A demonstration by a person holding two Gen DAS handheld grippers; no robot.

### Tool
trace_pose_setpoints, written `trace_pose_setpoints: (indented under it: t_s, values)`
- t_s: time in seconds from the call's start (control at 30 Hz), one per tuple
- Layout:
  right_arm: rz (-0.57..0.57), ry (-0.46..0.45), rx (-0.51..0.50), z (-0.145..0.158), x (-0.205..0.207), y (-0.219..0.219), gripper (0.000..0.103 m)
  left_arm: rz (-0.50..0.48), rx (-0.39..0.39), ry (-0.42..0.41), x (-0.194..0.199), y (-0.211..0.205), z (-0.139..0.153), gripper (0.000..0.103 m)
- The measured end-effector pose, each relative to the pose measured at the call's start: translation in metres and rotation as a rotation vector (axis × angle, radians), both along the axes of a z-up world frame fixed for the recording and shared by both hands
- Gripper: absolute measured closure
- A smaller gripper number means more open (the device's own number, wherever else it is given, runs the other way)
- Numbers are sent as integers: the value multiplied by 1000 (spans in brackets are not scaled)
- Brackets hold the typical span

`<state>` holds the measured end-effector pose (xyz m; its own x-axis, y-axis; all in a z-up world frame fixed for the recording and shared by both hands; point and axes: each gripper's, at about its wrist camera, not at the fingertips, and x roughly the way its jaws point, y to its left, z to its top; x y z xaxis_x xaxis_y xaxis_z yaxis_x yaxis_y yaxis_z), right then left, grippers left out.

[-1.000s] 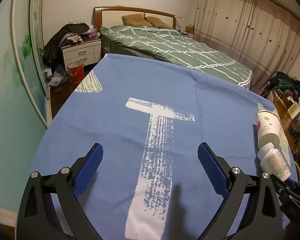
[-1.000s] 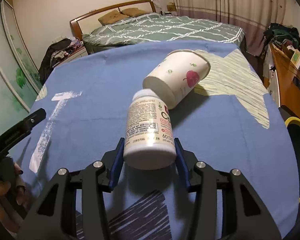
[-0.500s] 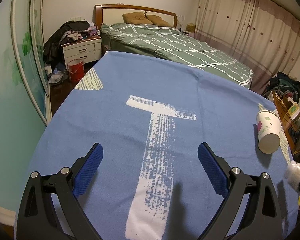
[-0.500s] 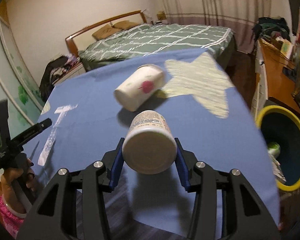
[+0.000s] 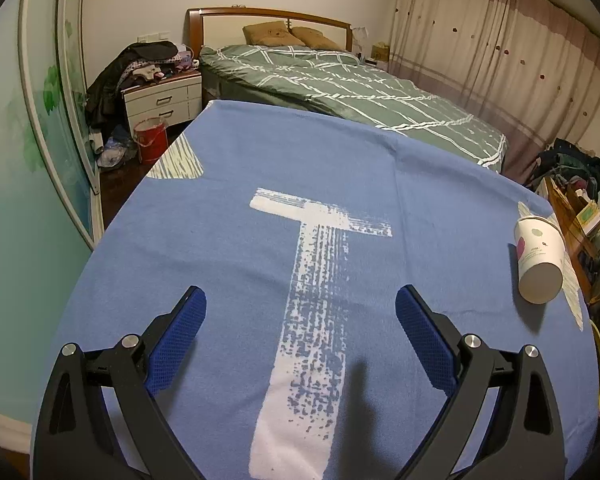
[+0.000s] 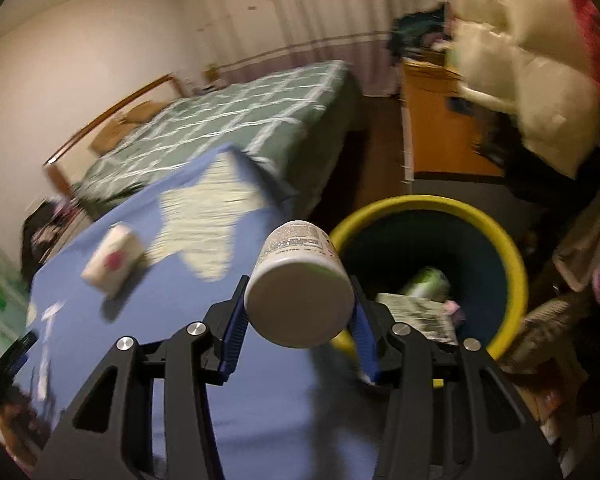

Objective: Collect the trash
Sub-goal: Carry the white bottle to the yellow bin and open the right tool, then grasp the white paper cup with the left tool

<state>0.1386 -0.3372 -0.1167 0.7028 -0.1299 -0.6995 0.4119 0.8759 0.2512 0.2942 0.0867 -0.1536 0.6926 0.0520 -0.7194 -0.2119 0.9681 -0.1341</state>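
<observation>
Beside the table edge, the right gripper point(image 6: 298, 312) is clamped on a white bottle point(image 6: 300, 280) near the yellow-rimmed bin point(image 6: 496, 232), apparently for dropping, while the left gripper point(image 5: 300, 320) hangs apart, empty, over the cloth point(image 5: 260, 152).

Bedroom under warm lamplight, green-checked bed point(image 5: 340, 92) with wooden headboard against cream wall, white nightstand point(image 5: 162, 100) left of it, pinkish curtains point(image 5: 500, 60) right.
</observation>
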Motion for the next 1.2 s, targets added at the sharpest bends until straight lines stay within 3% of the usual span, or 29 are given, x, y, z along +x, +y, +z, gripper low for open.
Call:
trace_pose_setpoints:
  t_s: [0.27,0.5,0.7,0.9,1.03,1.2]
  values:
    - [-109,72,17,-25,13,-39,54,-2,9,10,3,-2,0,9]
    - [-37,49,-33,-33,31,-14,47,-72,15,7,3,-18,1,9]
    - [33,59,-68,-34,40,-1,43,-227,23,-19,-2,-56,6,9]
    - [50,67,-75,-29,44,5,41,-439,40,8,7,-128,27,9]
    - [65,47,-85,-25,47,15,40,-554,8,66,35,-175,32,9]
    - [83,39,-69,-25,48,15,40,-615,-30,140,75,-208,27,9]
